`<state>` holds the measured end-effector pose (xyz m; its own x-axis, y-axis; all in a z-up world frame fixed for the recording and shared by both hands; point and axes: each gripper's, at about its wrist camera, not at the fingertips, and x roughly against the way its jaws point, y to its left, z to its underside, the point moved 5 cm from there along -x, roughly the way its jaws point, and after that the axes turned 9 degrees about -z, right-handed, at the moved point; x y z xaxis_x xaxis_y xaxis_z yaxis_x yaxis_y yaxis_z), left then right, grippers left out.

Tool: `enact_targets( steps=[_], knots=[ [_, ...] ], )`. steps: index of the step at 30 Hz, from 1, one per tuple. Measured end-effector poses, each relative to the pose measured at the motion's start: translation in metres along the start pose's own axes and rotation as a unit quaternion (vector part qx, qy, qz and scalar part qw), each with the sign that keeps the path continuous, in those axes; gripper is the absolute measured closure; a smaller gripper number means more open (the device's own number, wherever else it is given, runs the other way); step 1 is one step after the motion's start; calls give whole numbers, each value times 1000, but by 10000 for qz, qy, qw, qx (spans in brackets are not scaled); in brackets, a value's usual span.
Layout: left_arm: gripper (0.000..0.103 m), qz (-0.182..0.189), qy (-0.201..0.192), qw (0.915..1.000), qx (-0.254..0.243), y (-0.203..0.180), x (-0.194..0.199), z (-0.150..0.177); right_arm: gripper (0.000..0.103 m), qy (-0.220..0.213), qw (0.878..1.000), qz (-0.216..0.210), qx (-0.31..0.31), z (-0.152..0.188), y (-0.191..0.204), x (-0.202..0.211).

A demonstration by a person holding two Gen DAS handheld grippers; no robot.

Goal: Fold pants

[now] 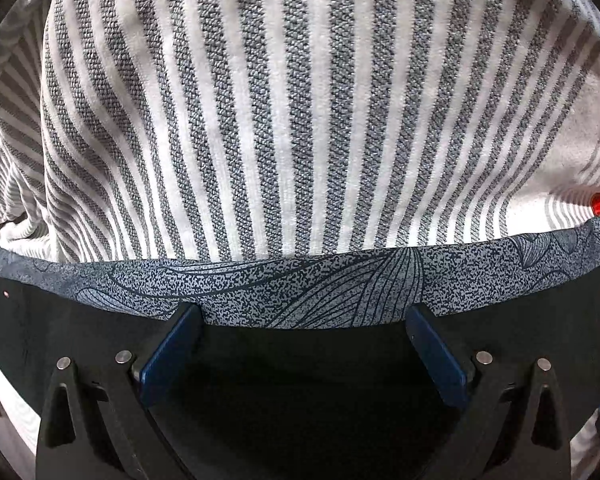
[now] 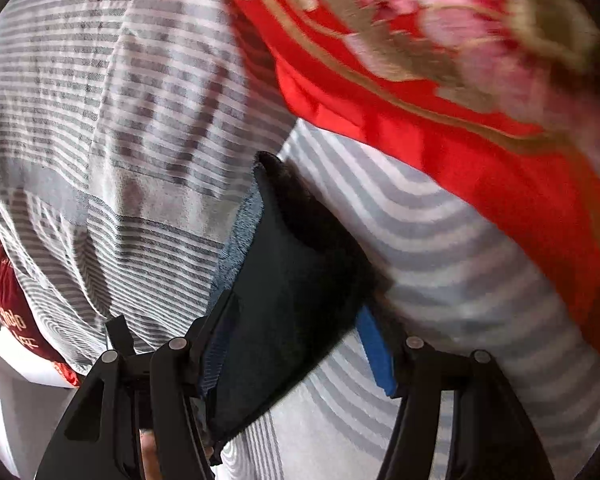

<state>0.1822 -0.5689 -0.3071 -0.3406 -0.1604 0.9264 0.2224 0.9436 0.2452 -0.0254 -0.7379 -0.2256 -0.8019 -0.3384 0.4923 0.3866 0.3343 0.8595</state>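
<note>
A: Left gripper first; wide apart, pinching nothing; pointing down at the pants.
B: Why so wide?
A: Maybe to slide over the speckled blue edge; lying flat across both fingertips, on the striped sheet; nice and straight for a fold.
B: And from the other side?
A: Right gripper; apart too; dark pants bunched up against one finger, not touching the blue pad on the other; so not squeezed.
B: Why bunched there?
A: Probably a folded end, lying on the sheet; close by the red blanket; blurry up there, hard to tell more.
B: Next?
A: Likely smoothing flat; careful not to drag the fold open.
</note>
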Motion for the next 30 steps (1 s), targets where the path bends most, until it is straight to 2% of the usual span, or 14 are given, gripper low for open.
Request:
enact_targets(
  steps=[4, 13, 15, 16, 17, 18, 20, 24, 27, 30],
  knots=[
    [0, 38, 122, 9999, 1, 5, 15, 5, 39, -52, 9999, -64, -106, 0, 2, -1],
    [0, -336, 141, 9990, 247, 29, 25, 23, 39, 32, 9994, -243, -261, -4, 7, -17],
    [0, -312, 178, 9988, 343, 35, 26, 34, 45, 123, 9993, -163, -323, -6, 8, -26],
    [0, -319, 132, 9988, 354, 34, 26, 36, 61, 229, 9989, -97, -398, -6, 8, -31],
    [0, -348, 40, 9988, 327, 32, 26, 38, 84, 361, 9979, -61, -534, -4, 6, -37],
    [0, -384, -66, 9988, 294, 31, 26, 40, 90, 403, 9971, -119, -639, -4, 5, -39],
    [0, -455, -296, 9982, 245, 26, 33, 60, 90, 374, 9949, -500, -789, -3, 13, -36],
    [0, -496, -576, 9969, 221, 9, 38, 78, 90, 416, 9926, -969, -609, 1, 48, -31],
    [0, -489, -665, 9964, 205, 9, 42, 87, 90, 518, 9911, -1183, -319, 9, 80, -31],
    [0, -332, -676, 9970, 154, 16, 36, 90, 90, 624, 9894, -1311, -72, 22, 111, -37]
  ],
)
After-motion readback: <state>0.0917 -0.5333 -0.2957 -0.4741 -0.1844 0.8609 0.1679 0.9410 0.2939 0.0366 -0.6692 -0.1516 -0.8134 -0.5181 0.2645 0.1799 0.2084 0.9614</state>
